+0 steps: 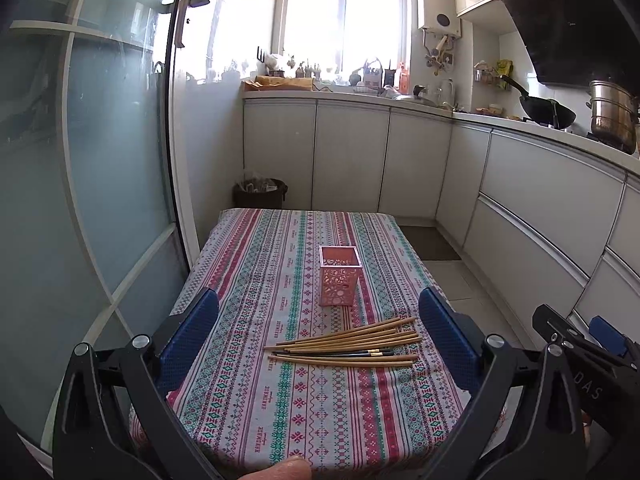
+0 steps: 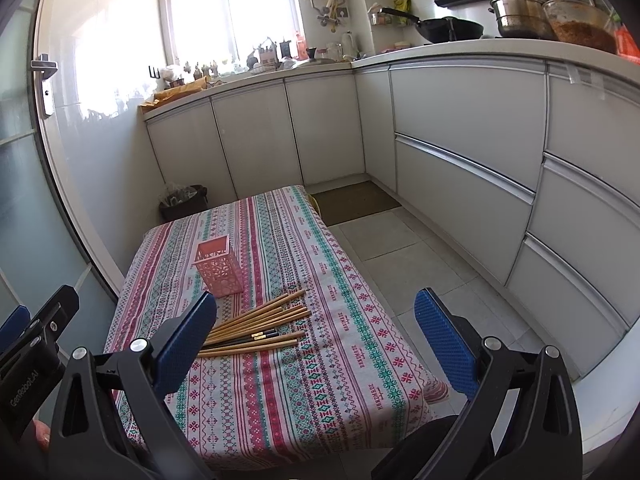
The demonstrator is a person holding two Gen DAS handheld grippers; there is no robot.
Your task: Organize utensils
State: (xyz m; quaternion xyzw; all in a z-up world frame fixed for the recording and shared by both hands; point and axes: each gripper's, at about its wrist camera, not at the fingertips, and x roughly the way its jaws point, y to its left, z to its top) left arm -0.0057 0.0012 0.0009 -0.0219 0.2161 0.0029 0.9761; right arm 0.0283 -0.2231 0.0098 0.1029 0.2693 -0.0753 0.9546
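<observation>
Several wooden chopsticks [image 1: 352,340], with a dark pair among them, lie fanned on the striped tablecloth [image 1: 280,400]. A pink perforated square holder [image 1: 339,280] stands upright just behind them, empty as far as I can see. My left gripper [image 1: 318,320] is open, held above the near part of the table, the chopsticks between its blue pads. My right gripper [image 2: 316,316] is open too, off the table's right side; the chopsticks [image 2: 260,324] and holder [image 2: 220,268] lie to its left. The right gripper shows at the edge of the left wrist view [image 1: 580,340].
The small table [image 2: 360,360] stands in a narrow kitchen. A glass door [image 1: 100,160] is at the left, white cabinets [image 2: 460,140] at the back and right, a dark bin [image 1: 260,194] behind the table, tiled floor [image 2: 400,248] to the right.
</observation>
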